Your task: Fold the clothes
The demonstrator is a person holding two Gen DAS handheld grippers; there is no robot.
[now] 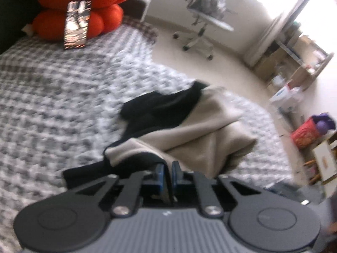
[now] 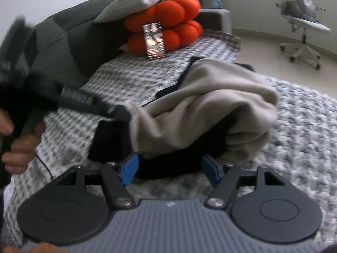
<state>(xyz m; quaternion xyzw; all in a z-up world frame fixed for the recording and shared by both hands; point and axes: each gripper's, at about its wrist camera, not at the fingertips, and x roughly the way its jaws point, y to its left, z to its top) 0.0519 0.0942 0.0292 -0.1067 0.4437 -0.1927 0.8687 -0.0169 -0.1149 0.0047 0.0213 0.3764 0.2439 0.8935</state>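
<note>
The beige-and-black garment point(image 1: 189, 126) lay bunched on the bed point(image 1: 63, 94), soft, light and floppy, its near hem pinched by the left gripper point(image 1: 169, 168) at six o'clock, while the right gripper point(image 2: 170, 168) stood spread, best closing on the black edge.

A soft beige garment point(image 1: 195, 126) lies bunched up over a black garment point(image 1: 160, 107) on the bed.

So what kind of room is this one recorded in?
Probably a lived-in bedroom or bed-sitting room: a bed with a patterned bedspread, orange cushions at its head, and an office chair on the floor.
</note>
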